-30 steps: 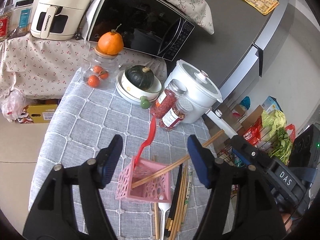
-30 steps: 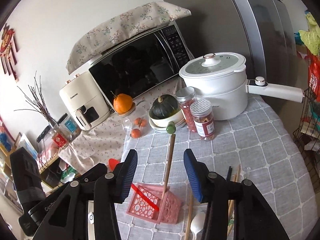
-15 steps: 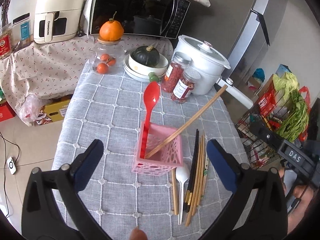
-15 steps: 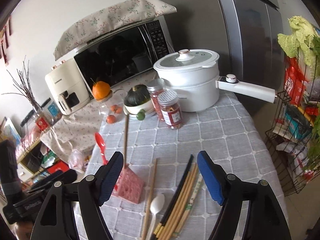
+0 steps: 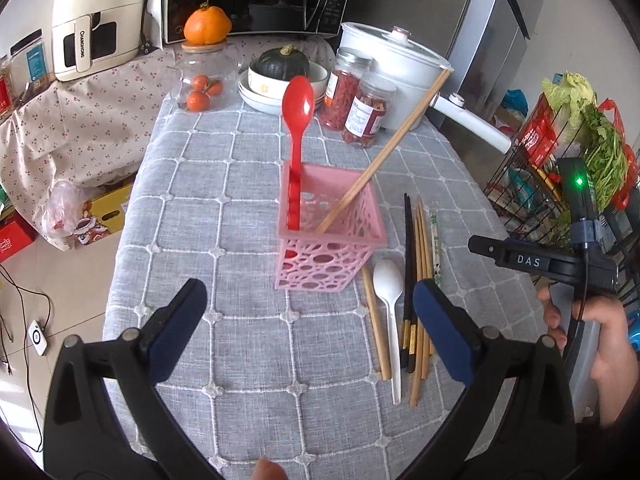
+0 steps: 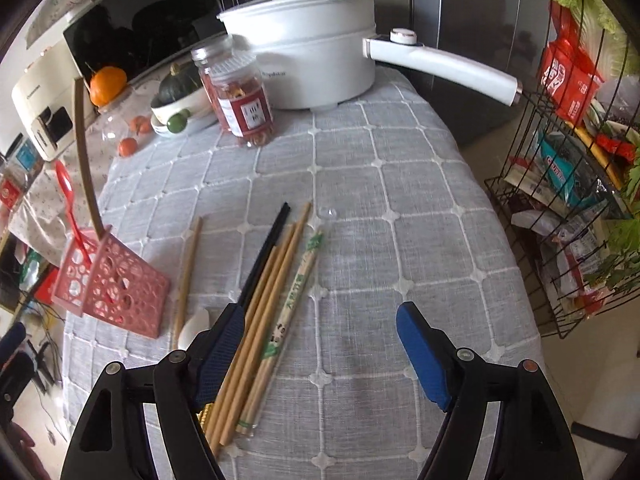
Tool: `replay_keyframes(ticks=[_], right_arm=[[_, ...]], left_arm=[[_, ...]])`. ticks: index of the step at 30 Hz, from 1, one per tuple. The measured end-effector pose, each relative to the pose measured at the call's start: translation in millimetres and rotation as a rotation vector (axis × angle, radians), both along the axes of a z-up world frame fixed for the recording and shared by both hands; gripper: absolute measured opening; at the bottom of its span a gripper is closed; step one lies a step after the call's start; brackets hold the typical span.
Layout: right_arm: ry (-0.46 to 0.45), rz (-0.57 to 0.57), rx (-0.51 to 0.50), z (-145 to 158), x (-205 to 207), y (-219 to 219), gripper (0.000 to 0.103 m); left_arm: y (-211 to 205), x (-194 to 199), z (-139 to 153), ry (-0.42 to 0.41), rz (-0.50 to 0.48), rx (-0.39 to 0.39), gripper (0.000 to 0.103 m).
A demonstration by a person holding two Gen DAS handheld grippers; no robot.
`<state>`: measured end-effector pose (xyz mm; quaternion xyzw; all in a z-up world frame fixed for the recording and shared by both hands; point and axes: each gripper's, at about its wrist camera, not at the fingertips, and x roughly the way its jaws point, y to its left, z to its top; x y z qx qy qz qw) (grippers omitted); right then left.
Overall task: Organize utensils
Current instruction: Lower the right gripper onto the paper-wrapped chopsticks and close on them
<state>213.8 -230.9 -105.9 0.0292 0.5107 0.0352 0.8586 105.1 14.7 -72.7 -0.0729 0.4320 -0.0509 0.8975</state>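
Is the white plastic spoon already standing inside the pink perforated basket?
No, the white plastic spoon lies flat on the grey checked tablecloth beside the pink perforated basket, which holds only a red spoon and one wooden chopstick.

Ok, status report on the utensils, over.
Both tongs open, empty. Pink basket holds red spoon, one chopstick. White spoon, chopsticks still on cloth. Nothing blocking.

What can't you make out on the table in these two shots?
- White spoon, right wrist view: its handle is hidden behind the right gripper.
- Black chopsticks, right wrist view: the near ends are covered by the same gripper.
- Jar label, left wrist view: print too small to read.
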Motion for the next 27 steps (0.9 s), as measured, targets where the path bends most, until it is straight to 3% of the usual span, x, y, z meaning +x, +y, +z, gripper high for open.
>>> replay_keyframes(ticks=[8,17,23,25,27], right_arm=[[0.096,0.005,-0.078,-38.6,17.8,4.2,0.079],[0.137,-0.044,-0.069,-61.2,43.0,8.1,0.079],[0.123,-0.049,-0.123,-64.7,47.8,16.7,0.078],[0.131,-0.059,-0.112,-63.0,47.1,15.0,0.067],[0.140,-0.055,-0.103,-59.7,46.4,13.3,0.035]], left_arm=[[0.9,-2.3,-15.3,0.069,-0.023,0.025,0.102],[4.2,-6.0,-14.0,0.061,-0.028,0.026,0.102],[-1.2,-8.3,-10.8,0.041,-0.040,0.038,0.102],[-8.5,-10.6,-8.7,0.028,-0.059,0.049,0.102],[-17.6,-13.2,-6.4,0.008,-0.087,0.056,0.102]])
